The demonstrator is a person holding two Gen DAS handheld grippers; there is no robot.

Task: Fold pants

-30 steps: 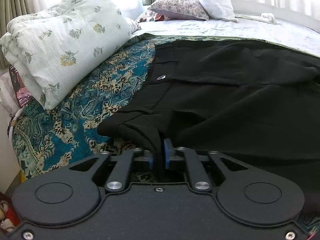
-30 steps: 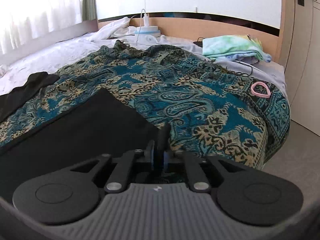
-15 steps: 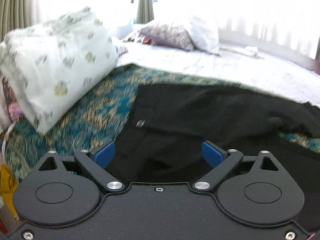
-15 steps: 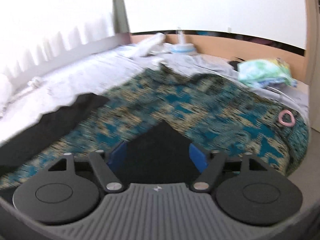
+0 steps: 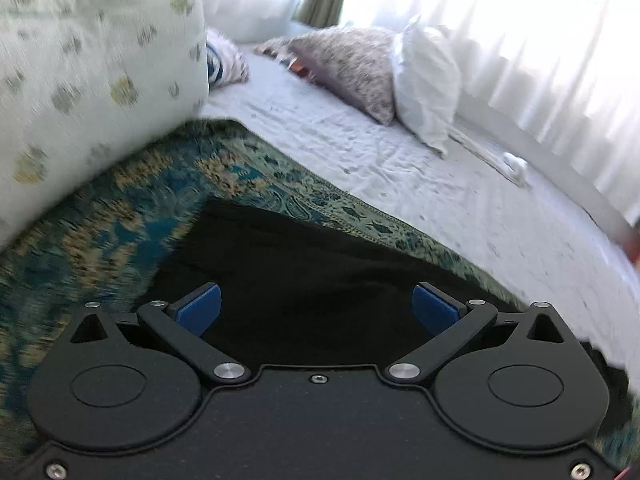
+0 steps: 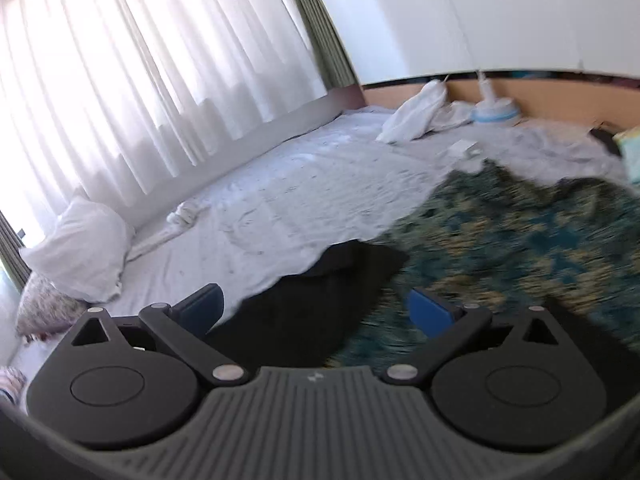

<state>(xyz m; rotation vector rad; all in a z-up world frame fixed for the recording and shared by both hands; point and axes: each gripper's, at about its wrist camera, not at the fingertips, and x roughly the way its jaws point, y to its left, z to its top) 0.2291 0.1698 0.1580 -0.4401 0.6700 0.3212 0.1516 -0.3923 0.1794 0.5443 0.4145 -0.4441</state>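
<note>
Two matte black handheld grippers with blue finger pads

Left gripper (image 5: 316, 308): smooth black body; two round discs; silver pivot pins and screws; blue pads (image 5: 200, 307); right gripper (image 6: 316, 306): ribbed grey-black cover; small pale mark at its middle; same discs and linkage arms.

No readable text, label or number anywhere.

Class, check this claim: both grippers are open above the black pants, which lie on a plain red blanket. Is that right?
Not quite. The left wrist view shows the black pants on a teal patterned blanket, not red. Left gripper and right gripper are open.
</note>
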